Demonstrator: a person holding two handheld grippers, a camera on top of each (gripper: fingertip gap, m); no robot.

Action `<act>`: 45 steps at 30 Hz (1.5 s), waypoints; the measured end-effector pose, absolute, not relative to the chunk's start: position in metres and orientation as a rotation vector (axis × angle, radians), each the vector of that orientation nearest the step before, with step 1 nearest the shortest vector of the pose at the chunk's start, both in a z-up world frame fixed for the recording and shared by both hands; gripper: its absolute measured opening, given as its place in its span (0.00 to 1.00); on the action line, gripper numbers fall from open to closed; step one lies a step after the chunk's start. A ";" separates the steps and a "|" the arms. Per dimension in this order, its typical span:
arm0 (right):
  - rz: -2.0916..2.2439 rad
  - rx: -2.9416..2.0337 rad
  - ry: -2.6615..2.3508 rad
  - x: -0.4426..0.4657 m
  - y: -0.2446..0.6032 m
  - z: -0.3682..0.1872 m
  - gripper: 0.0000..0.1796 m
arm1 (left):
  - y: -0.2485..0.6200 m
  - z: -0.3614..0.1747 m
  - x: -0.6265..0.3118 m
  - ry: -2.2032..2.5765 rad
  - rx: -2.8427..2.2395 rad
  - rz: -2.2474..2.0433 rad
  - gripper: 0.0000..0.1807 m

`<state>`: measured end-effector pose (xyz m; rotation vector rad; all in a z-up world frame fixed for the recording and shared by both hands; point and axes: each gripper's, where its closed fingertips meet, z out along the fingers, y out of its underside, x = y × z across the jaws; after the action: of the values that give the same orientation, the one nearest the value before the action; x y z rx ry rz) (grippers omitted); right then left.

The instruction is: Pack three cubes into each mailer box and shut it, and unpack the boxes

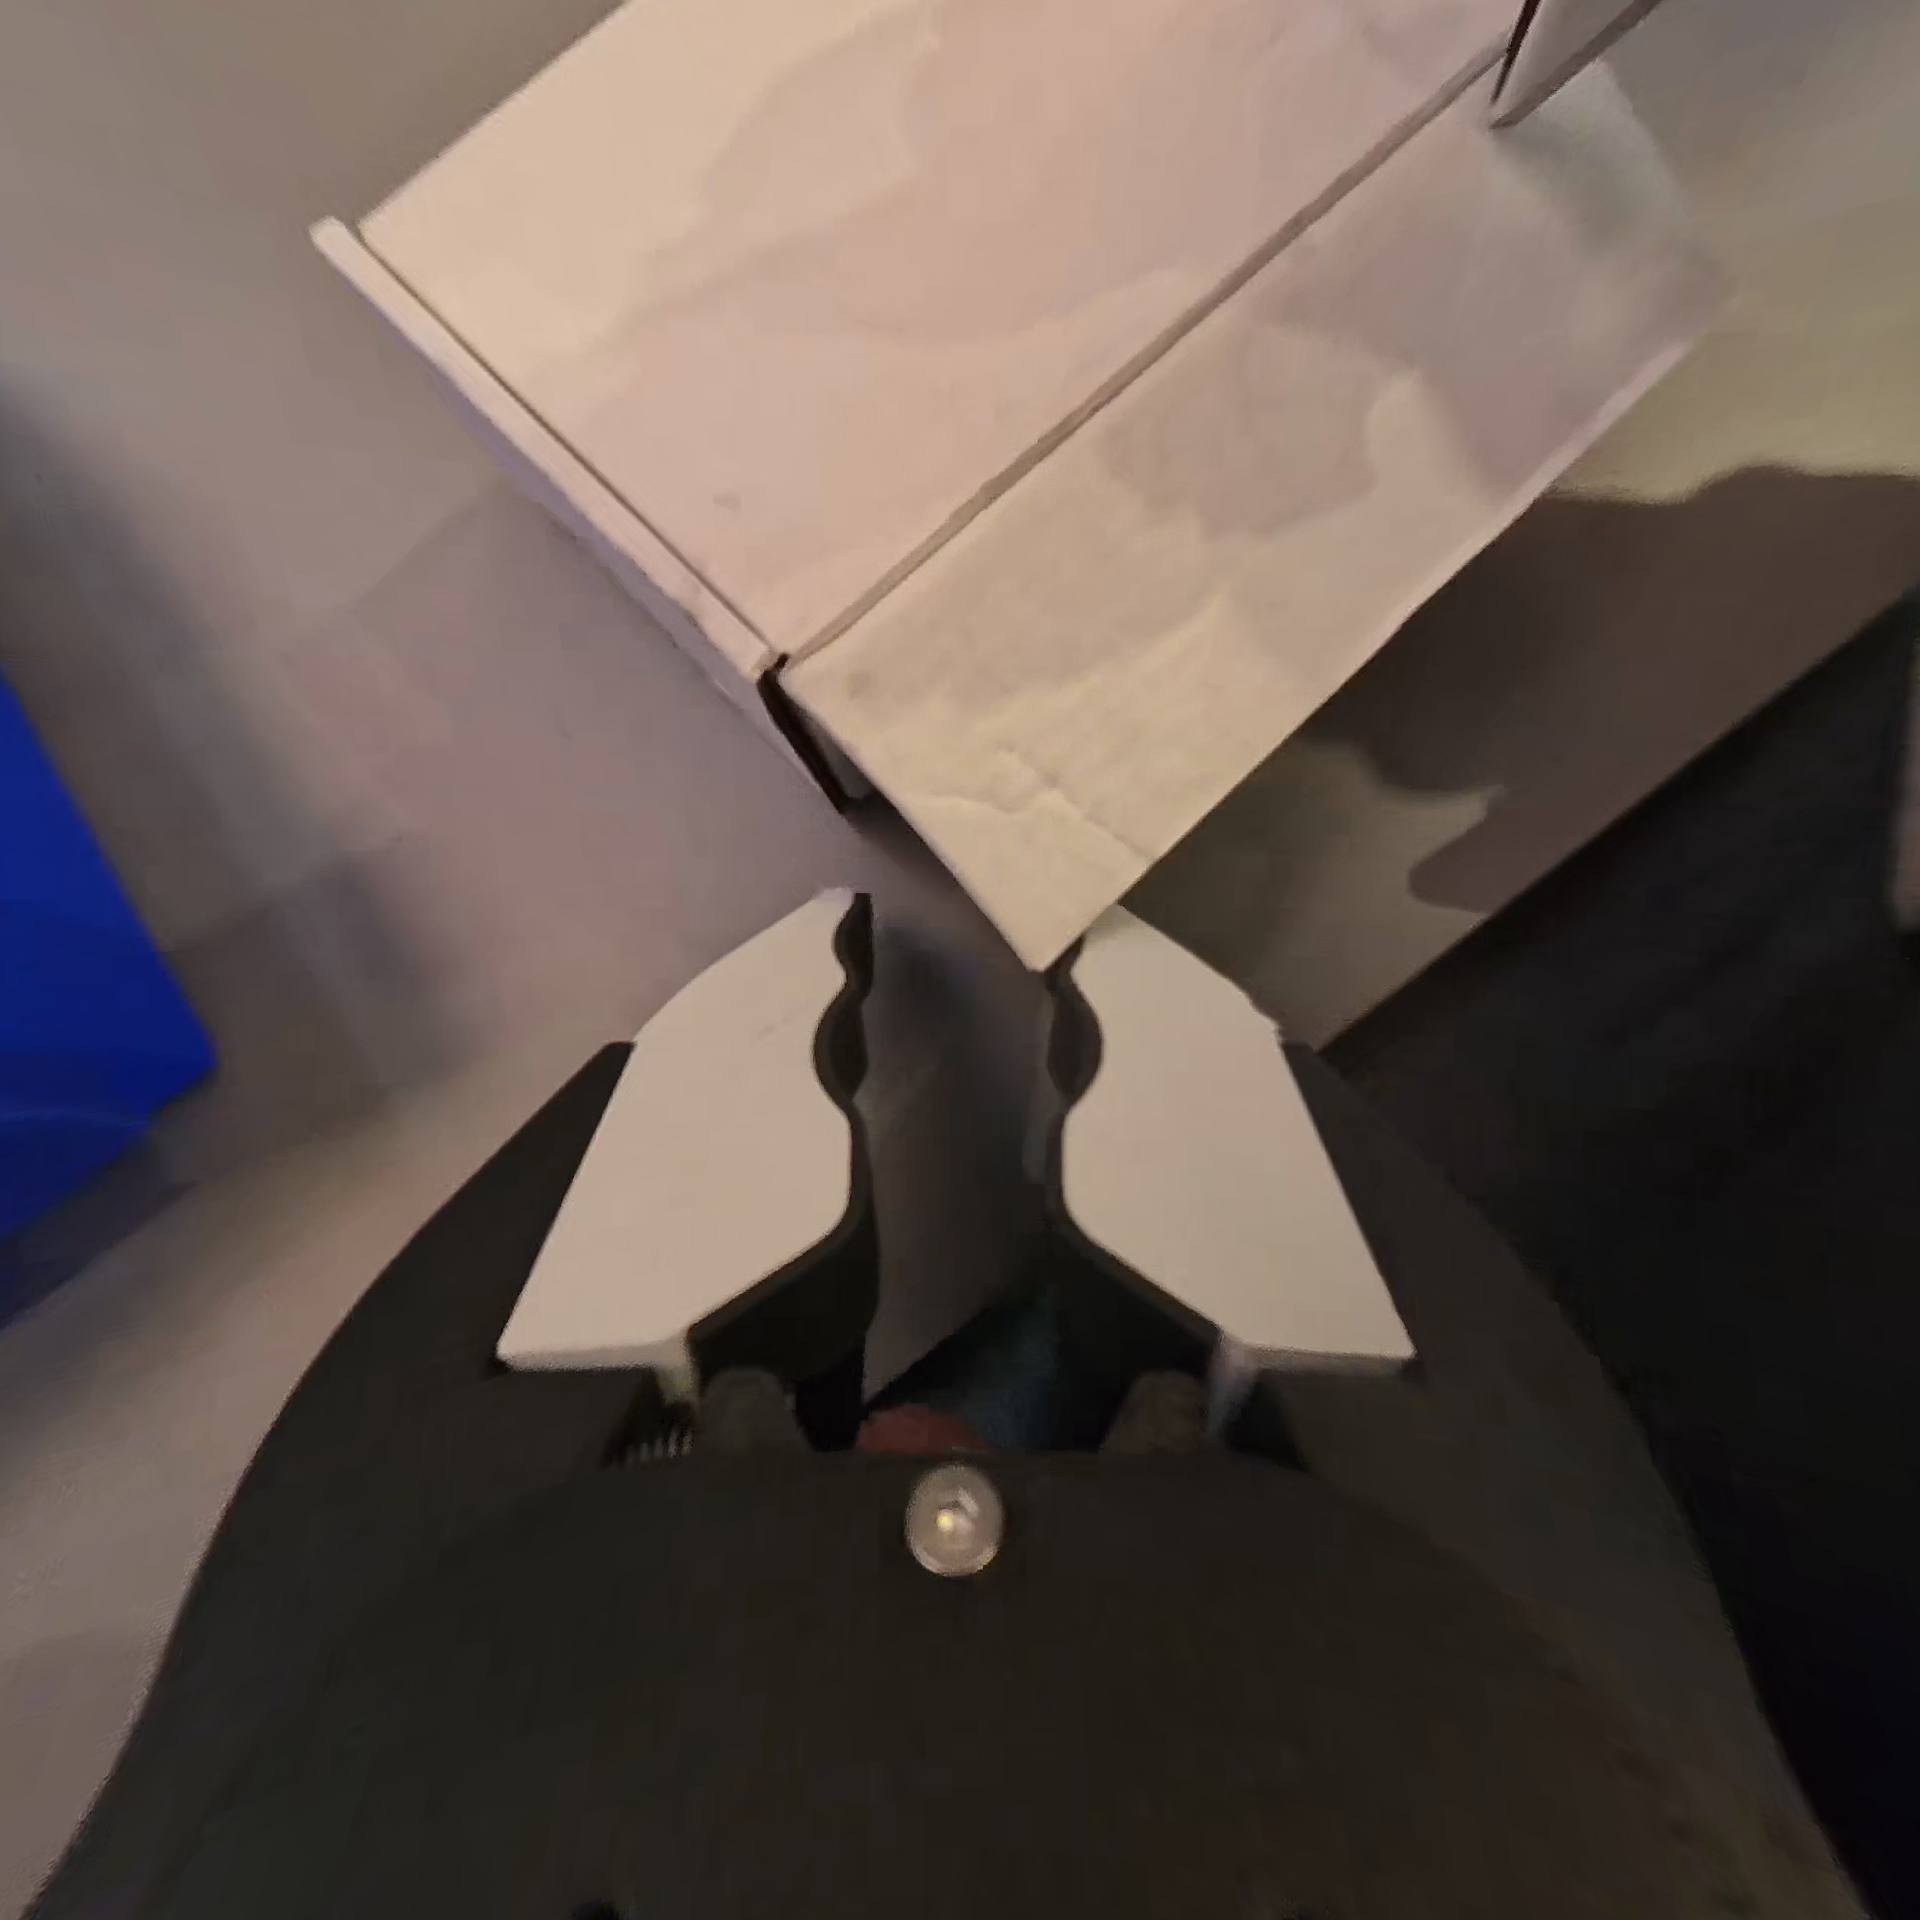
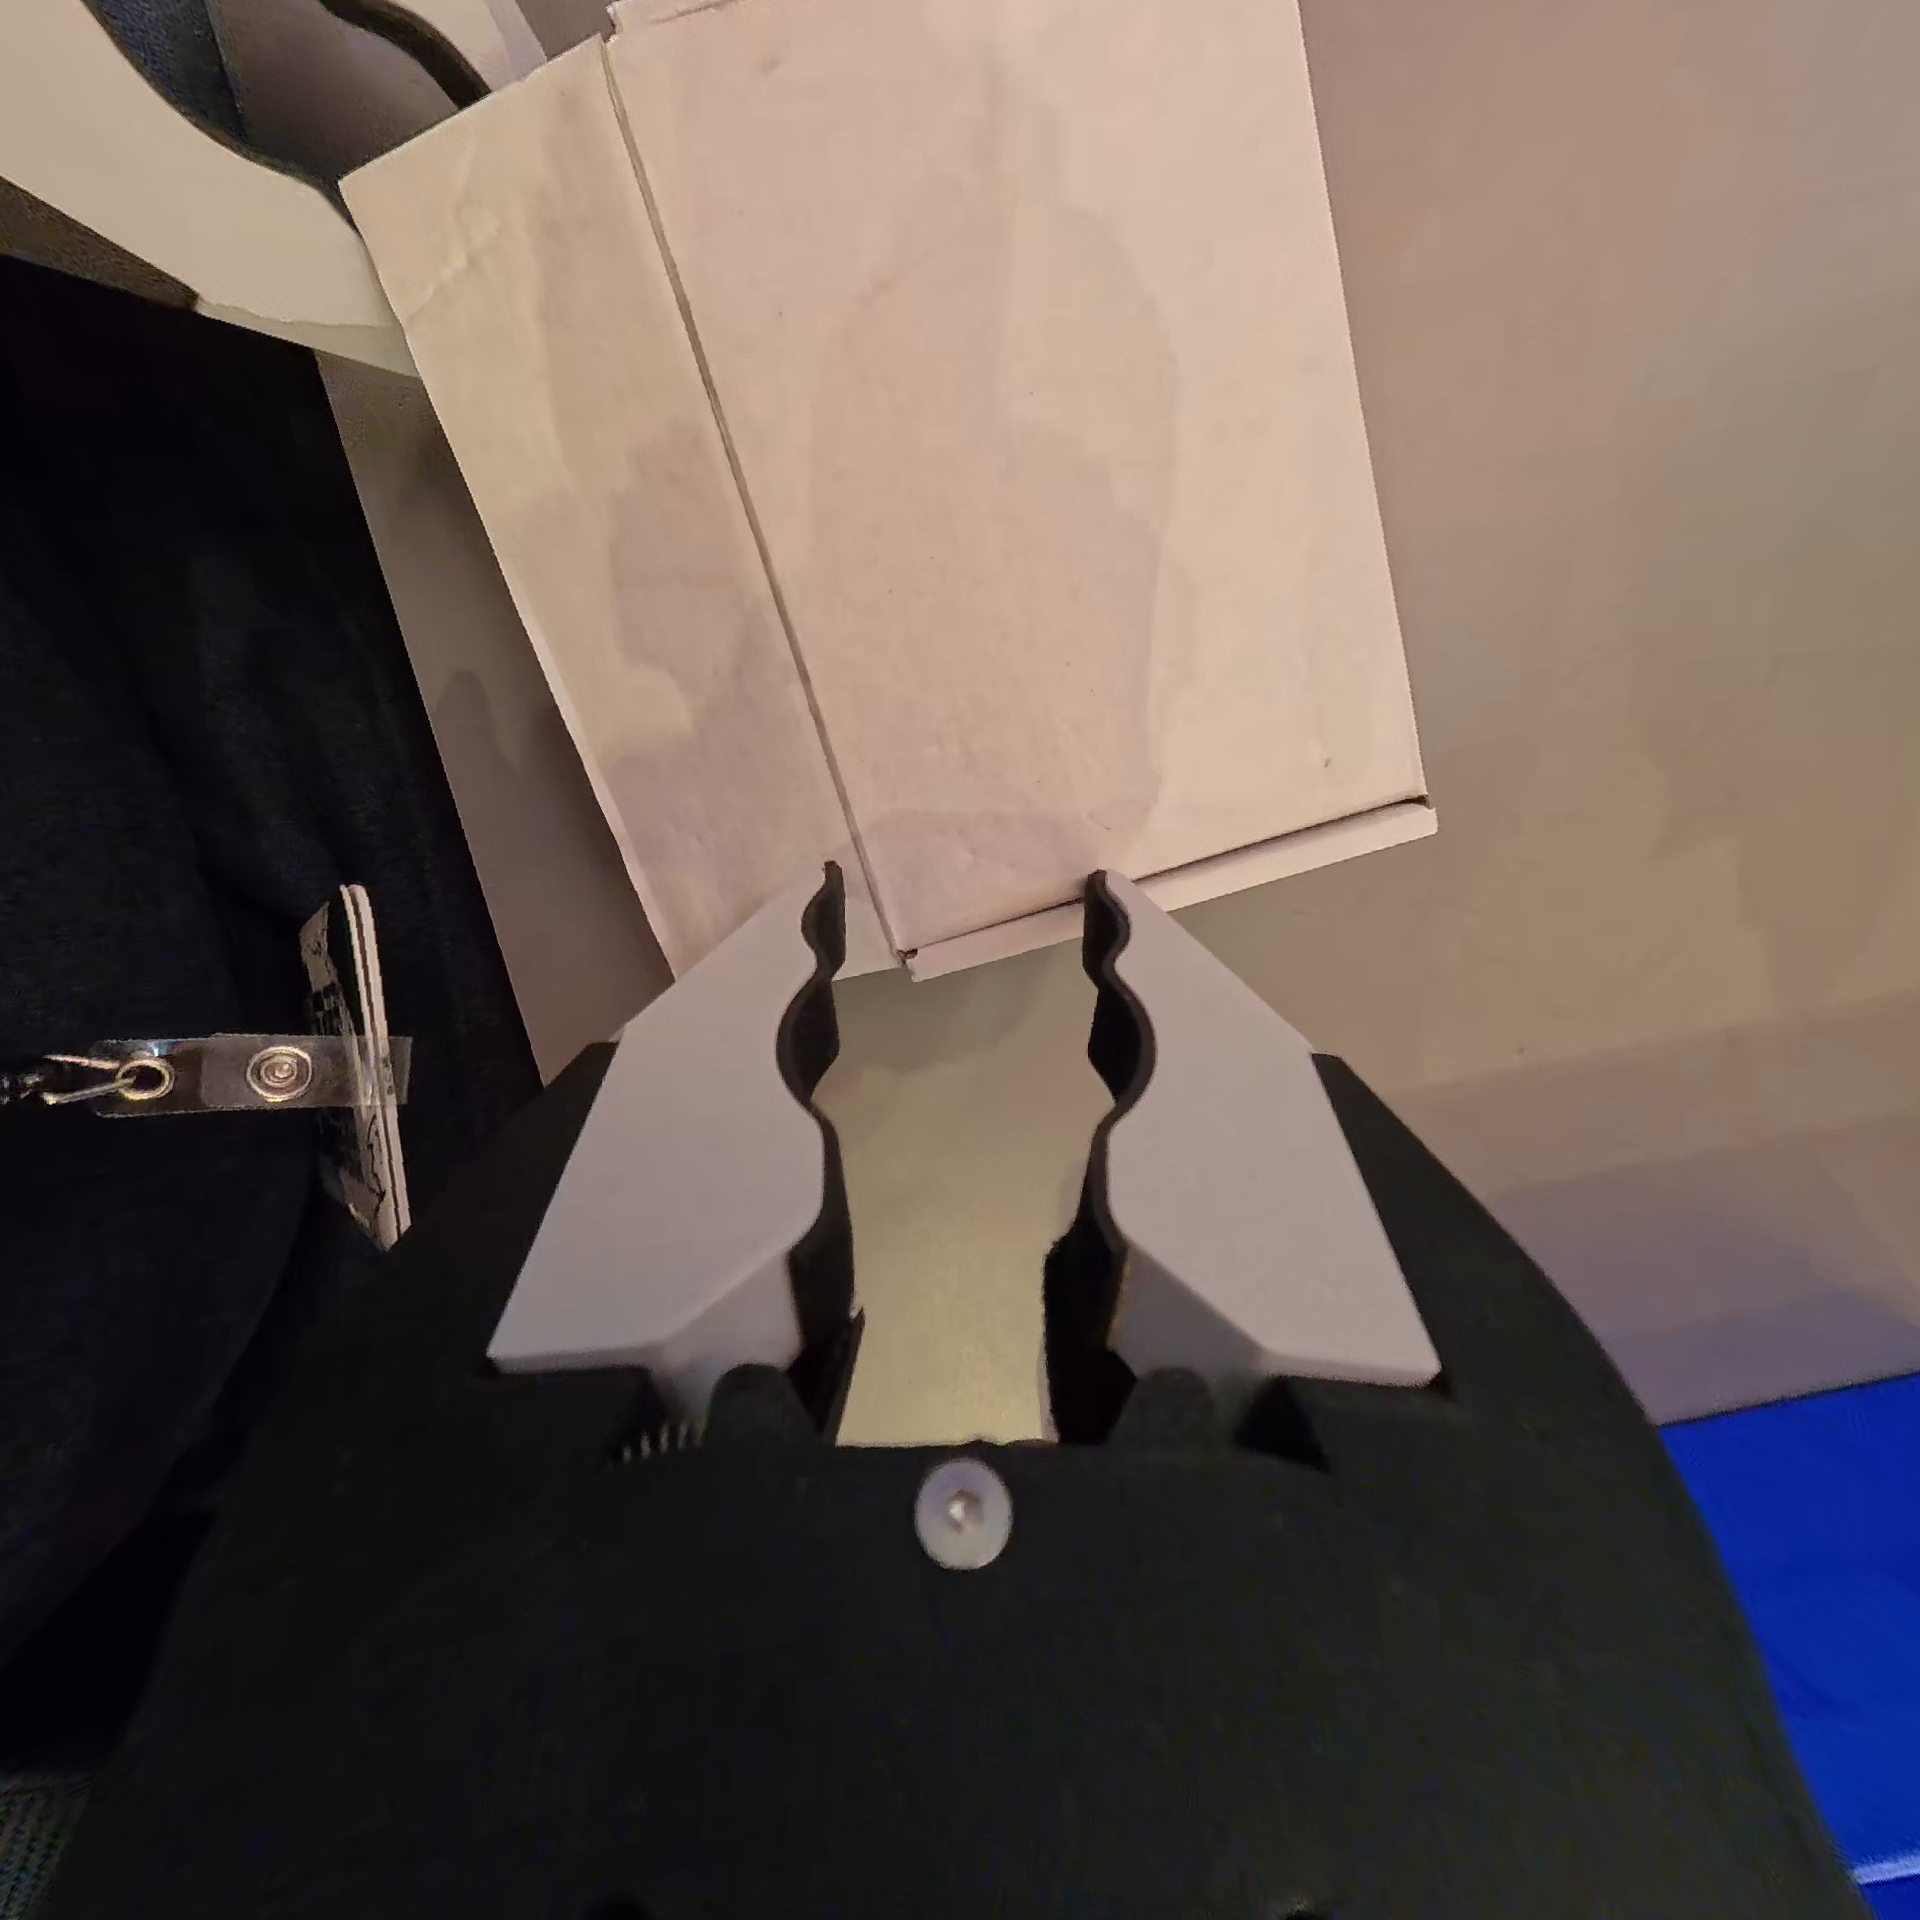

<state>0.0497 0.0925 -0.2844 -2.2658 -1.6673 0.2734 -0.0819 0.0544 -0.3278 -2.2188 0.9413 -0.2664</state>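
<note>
One white mailer box [image 1: 831, 364] stands on the pale table with its lid down; no cubes show. My left gripper [image 1: 966, 925] is open at the box's near lower corner, and that corner overlaps its right fingertip. In the right wrist view the same box [image 2: 1039, 468] fills the middle. My right gripper [image 2: 966, 883] is open, with its jaws on either side of the box's near corner. The right gripper's finger also shows in the left wrist view [image 1: 1558, 62] at the box's far end. The left gripper's white finger shows in the right wrist view [image 2: 156, 197].
A blue object [image 1: 73, 987] lies on the table to the left, and also shows in the right wrist view [image 2: 1818, 1558]. The table edge [image 1: 1558, 862] runs close to the box. A person's dark clothing [image 2: 187, 675] with a clipped badge [image 2: 353, 1070] is beyond it.
</note>
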 end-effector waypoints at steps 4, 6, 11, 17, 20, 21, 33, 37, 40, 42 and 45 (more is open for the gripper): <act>0.262 -2.268 -1.663 0.049 0.093 -0.285 0.25 | 0.059 -0.328 -0.080 0.946 -2.163 -0.205 0.07; 0.256 -2.269 -1.668 0.049 0.093 -0.285 0.25 | 0.061 -0.327 -0.081 0.951 -2.144 -0.174 0.05; 0.245 -2.288 -1.669 0.049 0.093 -0.285 0.25 | 0.066 -0.327 -0.084 0.971 -2.107 -0.079 0.01; 0.241 -2.306 -1.667 0.049 0.093 -0.285 0.25 | 0.070 -0.327 -0.091 0.990 -2.063 0.028 0.00; 0.232 -2.314 -1.672 0.049 0.093 -0.285 0.25 | 0.072 -0.328 -0.094 1.007 -2.049 0.094 0.00; 0.232 -2.315 -1.673 0.049 0.093 -0.285 0.25 | 0.071 -0.328 -0.094 1.008 -2.048 0.091 0.00; 0.212 -2.309 -1.679 0.050 0.093 -0.286 0.24 | 0.074 -0.333 -0.089 0.974 -2.165 -0.176 0.00; 0.192 -2.292 -1.689 0.050 0.095 -0.286 0.24 | 0.053 -0.330 -0.099 0.882 -2.269 -0.555 0.16; 0.187 -2.285 -1.703 0.049 0.095 -0.286 0.24 | 0.054 -0.305 -0.101 0.818 -2.181 -0.693 0.25; 0.185 -2.280 -1.712 0.049 0.095 -0.286 0.24 | 0.068 -0.302 -0.099 0.875 -2.177 -0.590 0.23; 0.183 -2.267 -1.718 0.050 0.096 -0.286 0.24 | 0.083 -0.306 -0.085 0.984 -2.173 -0.577 0.20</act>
<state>0.0497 0.0955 -0.2862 -2.2672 -1.7178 0.1830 -0.0850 0.0826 -0.3058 -2.1733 0.9841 -0.5769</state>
